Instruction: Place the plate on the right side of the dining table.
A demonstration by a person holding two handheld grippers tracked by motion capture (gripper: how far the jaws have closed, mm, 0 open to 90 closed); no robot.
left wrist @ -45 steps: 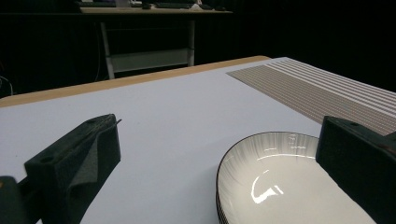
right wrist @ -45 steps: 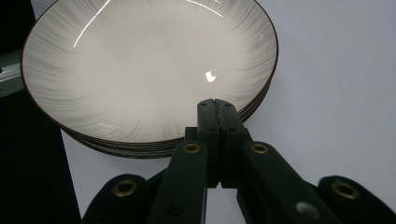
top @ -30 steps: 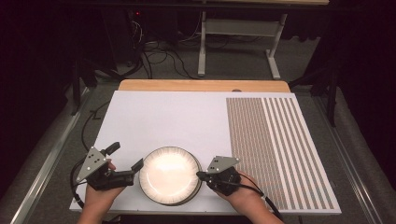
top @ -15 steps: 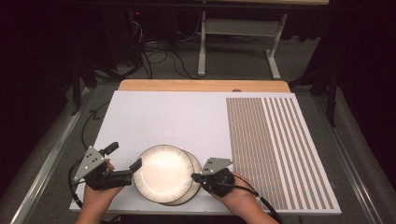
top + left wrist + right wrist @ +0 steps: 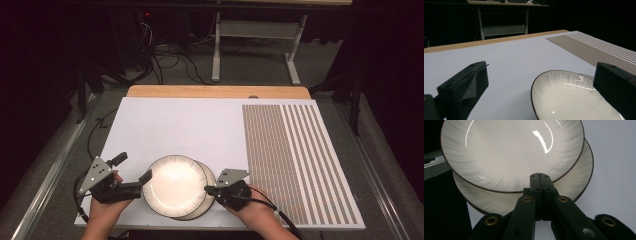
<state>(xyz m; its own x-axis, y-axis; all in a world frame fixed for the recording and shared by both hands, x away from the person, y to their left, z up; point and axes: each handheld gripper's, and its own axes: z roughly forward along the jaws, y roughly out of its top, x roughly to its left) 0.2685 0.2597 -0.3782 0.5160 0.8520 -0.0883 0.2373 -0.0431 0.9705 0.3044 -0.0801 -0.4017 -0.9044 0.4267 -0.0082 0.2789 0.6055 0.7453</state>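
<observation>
High view: two stacked plates [image 5: 177, 186] are seen at the board's [image 5: 200, 130] near edge, top plate's rim clamped by right gripper [image 5: 209, 189], left gripper [image 5: 132, 172] released, far board free.

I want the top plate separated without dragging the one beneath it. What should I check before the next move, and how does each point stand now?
1. Top plate shifted off the lower plate: ok, offset toward the left gripper.
2. Left gripper open: ok, jaws wide apart, one beside the top plate's rim.
3. Left jaws touching the plate: cannot tell.
4. Right gripper shut: ok, tips over the lower plate's rim, at the top plate's edge.
5. Right tips pinning the lower plate: cannot tell.
6. White board beyond the plates free: ok.
</observation>
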